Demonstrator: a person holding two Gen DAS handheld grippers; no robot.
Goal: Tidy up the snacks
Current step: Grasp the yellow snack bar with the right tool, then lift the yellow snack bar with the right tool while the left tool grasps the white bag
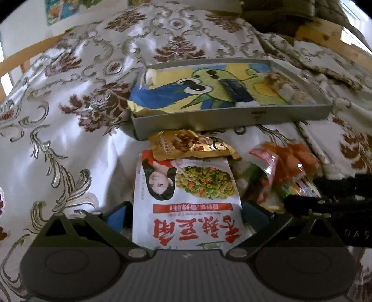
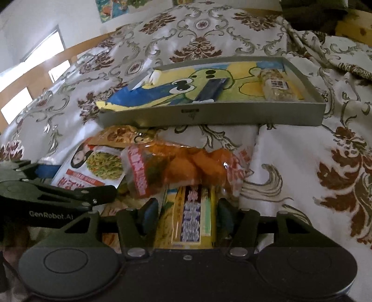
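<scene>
A shallow grey box lined with a cartoon drawing lies on the bedspread. It holds a dark packet and a pale snack bar. In front of it lies a pile of snacks. My left gripper stands with its jaws on either side of a white packet with red writing. A gold packet lies on that packet's far end. My right gripper stands with its jaws closely on either side of a yellow packet, under an orange snack bag.
The floral bedspread covers the surface all around. A wooden bed frame runs along the left and far right. A dark green blanket lies at the back. The right gripper's body sits beside the left one.
</scene>
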